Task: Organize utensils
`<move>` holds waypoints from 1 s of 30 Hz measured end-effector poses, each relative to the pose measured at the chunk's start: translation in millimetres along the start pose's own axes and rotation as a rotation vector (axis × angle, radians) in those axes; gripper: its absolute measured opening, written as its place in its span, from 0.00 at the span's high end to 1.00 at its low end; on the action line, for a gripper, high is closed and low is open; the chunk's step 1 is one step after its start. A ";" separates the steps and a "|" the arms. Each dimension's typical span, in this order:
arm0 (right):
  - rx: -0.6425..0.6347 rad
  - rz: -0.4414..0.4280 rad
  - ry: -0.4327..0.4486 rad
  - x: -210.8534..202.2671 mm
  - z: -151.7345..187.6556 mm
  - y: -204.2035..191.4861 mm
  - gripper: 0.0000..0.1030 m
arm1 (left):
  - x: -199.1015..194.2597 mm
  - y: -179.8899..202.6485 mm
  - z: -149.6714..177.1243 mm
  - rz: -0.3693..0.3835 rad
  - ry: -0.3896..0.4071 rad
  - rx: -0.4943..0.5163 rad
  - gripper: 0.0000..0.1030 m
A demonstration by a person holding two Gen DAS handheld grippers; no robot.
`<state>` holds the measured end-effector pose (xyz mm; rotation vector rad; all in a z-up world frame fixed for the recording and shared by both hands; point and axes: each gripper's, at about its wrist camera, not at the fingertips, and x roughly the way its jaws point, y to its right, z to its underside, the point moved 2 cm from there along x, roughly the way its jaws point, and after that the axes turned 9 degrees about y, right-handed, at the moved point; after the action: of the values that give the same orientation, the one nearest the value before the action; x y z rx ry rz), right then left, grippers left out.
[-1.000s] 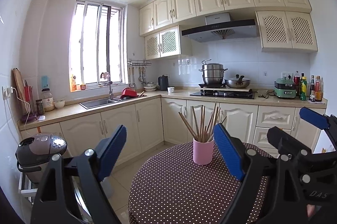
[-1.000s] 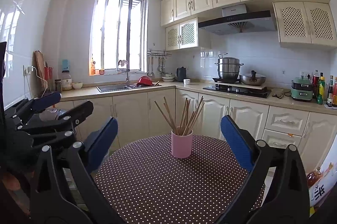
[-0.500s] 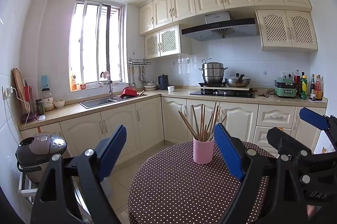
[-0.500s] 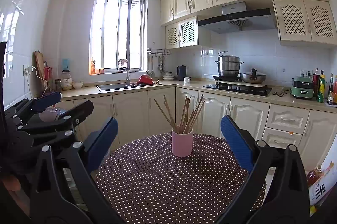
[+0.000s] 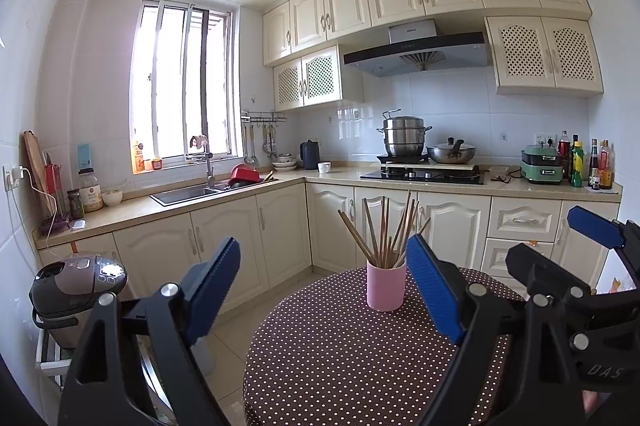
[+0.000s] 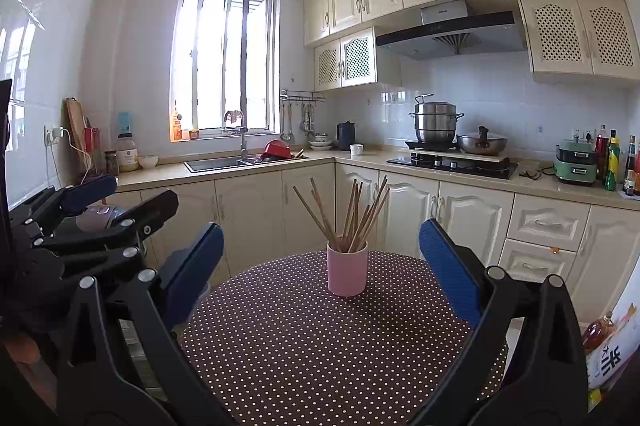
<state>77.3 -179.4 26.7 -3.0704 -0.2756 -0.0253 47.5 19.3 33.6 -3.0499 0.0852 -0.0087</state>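
A pink cup stands upright on a round table with a brown polka-dot cloth. Several wooden chopsticks fan out of it. My left gripper is open and empty, held above the table's near left side, short of the cup. In the right wrist view the cup with its chopsticks stands mid-table, and my right gripper is open and empty, held short of the cup. Each gripper shows at the edge of the other's view.
A rice cooker stands on a rack left of the table. Cream cabinets and a counter with a sink and a stove with pots run behind. Bottles stand at the right of the table.
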 end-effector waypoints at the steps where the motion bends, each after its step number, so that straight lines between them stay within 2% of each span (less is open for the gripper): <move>1: 0.000 0.000 -0.001 0.0 0.3 -0.1 0.07 | 0.4 0.2 0.3 0.000 -0.001 0.000 0.19; 30: 0.021 -0.005 -0.024 7.0 3.7 2.7 0.07 | 7.6 -3.1 8.0 0.007 -0.013 -0.003 0.19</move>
<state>84.7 -180.6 23.0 -3.0513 -0.2823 0.0141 55.3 22.6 25.9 -3.0525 0.0951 0.0124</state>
